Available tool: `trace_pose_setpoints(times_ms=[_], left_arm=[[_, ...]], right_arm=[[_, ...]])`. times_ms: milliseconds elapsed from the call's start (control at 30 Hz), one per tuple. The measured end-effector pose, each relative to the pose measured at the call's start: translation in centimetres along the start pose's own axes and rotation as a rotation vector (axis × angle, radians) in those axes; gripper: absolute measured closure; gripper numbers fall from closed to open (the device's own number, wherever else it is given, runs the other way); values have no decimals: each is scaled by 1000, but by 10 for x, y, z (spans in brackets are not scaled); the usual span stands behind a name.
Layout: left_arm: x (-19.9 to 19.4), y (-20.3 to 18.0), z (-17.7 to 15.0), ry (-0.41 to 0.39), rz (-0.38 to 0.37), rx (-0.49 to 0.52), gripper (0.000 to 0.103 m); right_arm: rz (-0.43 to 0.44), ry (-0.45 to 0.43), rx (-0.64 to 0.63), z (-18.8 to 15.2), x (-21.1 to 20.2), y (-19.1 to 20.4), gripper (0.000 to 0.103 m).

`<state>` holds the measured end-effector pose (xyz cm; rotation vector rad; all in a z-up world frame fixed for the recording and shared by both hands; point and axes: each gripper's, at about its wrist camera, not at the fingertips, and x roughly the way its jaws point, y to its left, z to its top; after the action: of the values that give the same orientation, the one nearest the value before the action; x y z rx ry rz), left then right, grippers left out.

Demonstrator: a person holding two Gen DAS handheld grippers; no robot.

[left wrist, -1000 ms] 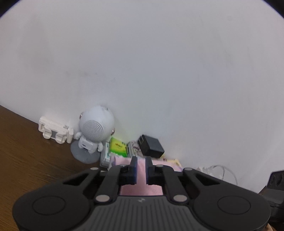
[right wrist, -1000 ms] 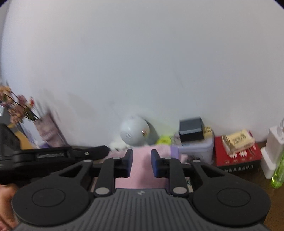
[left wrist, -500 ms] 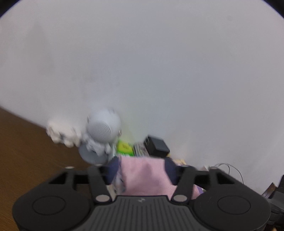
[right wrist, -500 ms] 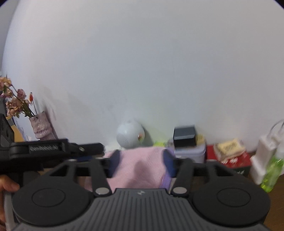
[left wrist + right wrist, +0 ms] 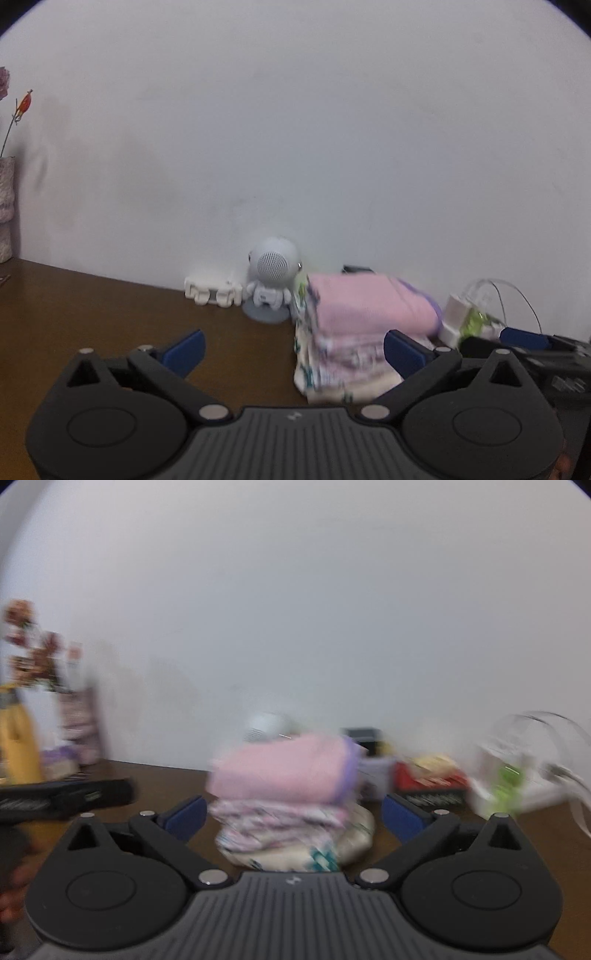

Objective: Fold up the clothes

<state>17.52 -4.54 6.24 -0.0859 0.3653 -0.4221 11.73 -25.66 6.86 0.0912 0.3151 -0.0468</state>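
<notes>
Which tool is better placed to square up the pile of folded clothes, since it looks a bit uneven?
Probably the right tool: open, with the pile centred between its fingers. The left tool, also open, has the pile off to one side.

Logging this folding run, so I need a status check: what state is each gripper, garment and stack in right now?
left gripper: open, holding nothing.
right gripper: open, holding nothing.
pink garment: folded, lying on top of the stack.
stack of clothes: folded pieces piled on the wooden table.
robot-shaped speaker: upright beside the stack.
</notes>
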Motion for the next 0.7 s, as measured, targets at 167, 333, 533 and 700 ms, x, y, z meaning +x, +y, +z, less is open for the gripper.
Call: trace_pose_setpoints(times_ms=[167, 333, 533, 700], left_arm=[[-30, -2, -24, 8, 102, 53, 0], [-60, 3, -42, 46, 142, 52, 0], [-101, -2, -61, 60, 142, 62, 0], [-137, -3, -70, 53, 127, 28, 0]], right_arm=[[28, 56, 38, -19, -23, 10, 0], [77, 131, 88, -36, -47, 14, 0], [40, 175, 24, -58, -84, 30, 0], [33, 183, 34, -72, -118, 37, 0]])
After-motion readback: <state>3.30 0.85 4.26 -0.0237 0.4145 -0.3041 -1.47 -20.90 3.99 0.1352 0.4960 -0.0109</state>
